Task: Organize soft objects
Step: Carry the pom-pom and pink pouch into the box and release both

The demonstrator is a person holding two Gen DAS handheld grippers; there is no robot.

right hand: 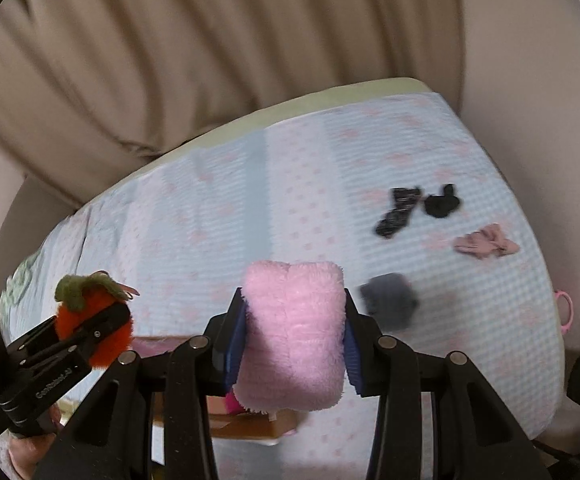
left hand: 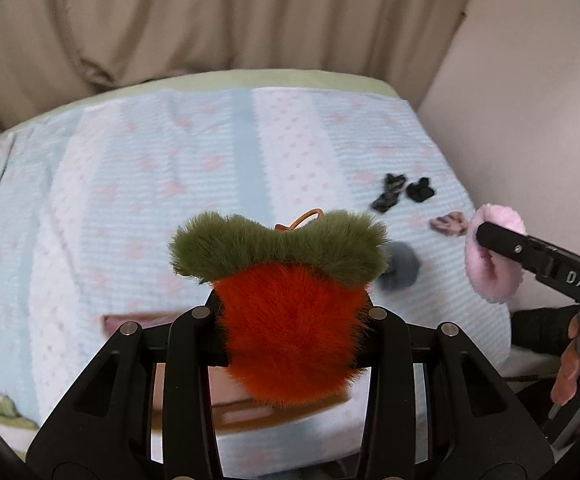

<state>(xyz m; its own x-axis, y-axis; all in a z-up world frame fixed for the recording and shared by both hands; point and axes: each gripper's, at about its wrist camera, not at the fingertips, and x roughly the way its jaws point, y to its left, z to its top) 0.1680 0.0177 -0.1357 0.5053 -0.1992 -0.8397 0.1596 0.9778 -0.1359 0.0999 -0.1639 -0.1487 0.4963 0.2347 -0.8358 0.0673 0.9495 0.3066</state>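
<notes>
My left gripper (left hand: 292, 312) is shut on a furry orange plush with a green top (left hand: 285, 312), held above the bed; it also shows in the right wrist view (right hand: 89, 320). My right gripper (right hand: 294, 320) is shut on a fluffy pink soft item (right hand: 294, 332), which also shows at the right of the left wrist view (left hand: 494, 252). On the bed lie a grey pompom (right hand: 390, 304), a black patterned piece (right hand: 398, 212), a black scrunchie (right hand: 442, 204) and a pink bow (right hand: 486, 246).
The bed has a light blue cover with pink dots (left hand: 169, 184). A wooden box edge (right hand: 245, 428) sits below the grippers near the front. Beige curtains (left hand: 229, 12) hang behind; a wall stands at the right. A pink ring (right hand: 564, 308) hangs off the bed's right edge.
</notes>
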